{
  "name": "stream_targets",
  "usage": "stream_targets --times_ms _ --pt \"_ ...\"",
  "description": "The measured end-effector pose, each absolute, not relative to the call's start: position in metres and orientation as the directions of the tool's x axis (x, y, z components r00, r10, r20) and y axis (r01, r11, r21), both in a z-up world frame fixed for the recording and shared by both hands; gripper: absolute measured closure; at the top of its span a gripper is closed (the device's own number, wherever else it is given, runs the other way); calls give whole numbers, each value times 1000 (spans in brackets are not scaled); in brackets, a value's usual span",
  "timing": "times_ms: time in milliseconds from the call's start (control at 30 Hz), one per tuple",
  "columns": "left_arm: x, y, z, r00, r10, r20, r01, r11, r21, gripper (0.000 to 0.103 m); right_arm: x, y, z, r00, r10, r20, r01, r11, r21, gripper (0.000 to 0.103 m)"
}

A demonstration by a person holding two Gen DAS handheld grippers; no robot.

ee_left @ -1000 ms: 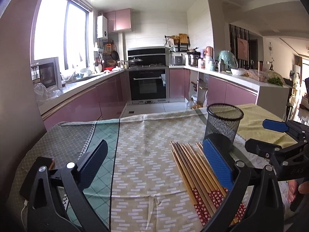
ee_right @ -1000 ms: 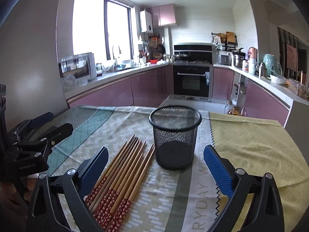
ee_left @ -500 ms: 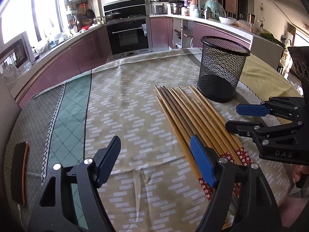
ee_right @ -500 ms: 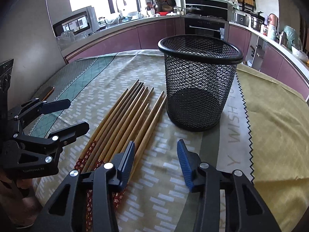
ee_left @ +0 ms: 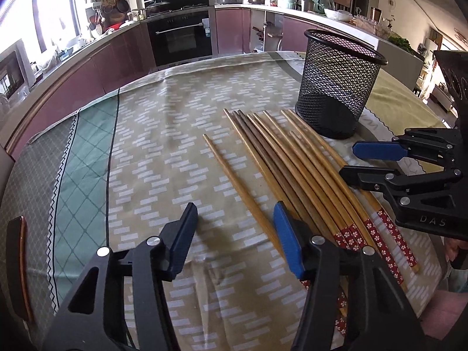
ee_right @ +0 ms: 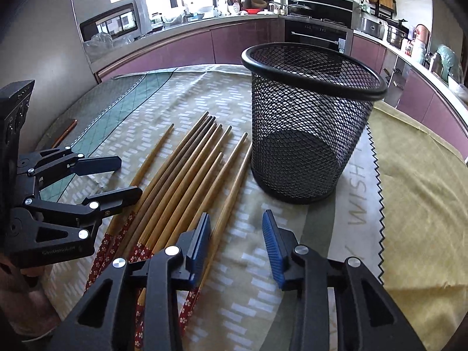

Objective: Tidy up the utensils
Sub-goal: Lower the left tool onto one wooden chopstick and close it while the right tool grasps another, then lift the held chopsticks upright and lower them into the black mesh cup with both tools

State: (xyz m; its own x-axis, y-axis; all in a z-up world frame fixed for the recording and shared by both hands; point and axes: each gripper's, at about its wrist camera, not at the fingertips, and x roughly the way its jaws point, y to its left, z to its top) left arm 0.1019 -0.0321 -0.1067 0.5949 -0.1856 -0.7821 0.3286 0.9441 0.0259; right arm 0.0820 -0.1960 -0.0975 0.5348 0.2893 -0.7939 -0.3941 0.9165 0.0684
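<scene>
Left view alone shows the person's hand (ee_left: 456,248) – fingers only.

Patterned chopstick ends (ee_left: 345,301) hidden beneath left claw (ee_left: 234,234)'s arm.

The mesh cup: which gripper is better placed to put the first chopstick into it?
Right, probably. The right gripper is closing around the chopstick nearest the mesh cup. The left gripper is closing around the separate chopstick, farther away.
</scene>
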Motion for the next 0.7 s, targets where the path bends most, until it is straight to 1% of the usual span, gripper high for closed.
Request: stream_targets --times_ms 33,67,100,133,167,200,233,300,400,467,633,700 --pt "103 -32 -106 591 -190 -784 330 944 20 53 84 -195 -98 533 290 -795 -396 916 69 68" --pt "106 -32 -106 588 -194 -785 330 944 14 58 85 -196 -97 531 294 -795 -398 915 72 68" --pt "108 -31 -106 584 -199 -787 331 944 7 63 86 -196 -97 529 300 -794 -400 913 79 71" --pt "110 -32 -106 581 -200 -789 329 944 3 65 87 -199 -97 527 309 -792 -397 913 92 75" --pt "112 -32 -105 580 -200 -790 327 945 0 72 87 -200 -98 525 317 -790 -395 913 104 81" --pt "113 -30 -104 577 -202 -791 324 946 -6 78 88 -201 -98 519 333 -787 -396 910 125 90" --pt "114 -29 -103 573 -209 -793 319 947 -18 81 89 -204 -98 511 348 -786 -393 908 146 95" --pt "115 -28 -102 570 -220 -792 313 949 -38 88 87 -206 -98 513 357 -781 -387 908 161 97" --pt "114 -25 -102 571 -229 -789 299 952 -60 94 84 -210 -97 514 385 -766 -386 902 195 97" --pt "113 -22 -102 569 -236 -787 289 954 -77 96 82 -213 -93 524 397 -754 -388 899 204 97" --pt "106 -18 -94 581 -243 -777 287 954 -84 96 72 -218 -76 552 446 -705 -417 879 231 97" --pt "102 -17 -85 585 -269 -765 303 947 -102 96 68 -222 -68 562 469 -681 -432 869 242 97"
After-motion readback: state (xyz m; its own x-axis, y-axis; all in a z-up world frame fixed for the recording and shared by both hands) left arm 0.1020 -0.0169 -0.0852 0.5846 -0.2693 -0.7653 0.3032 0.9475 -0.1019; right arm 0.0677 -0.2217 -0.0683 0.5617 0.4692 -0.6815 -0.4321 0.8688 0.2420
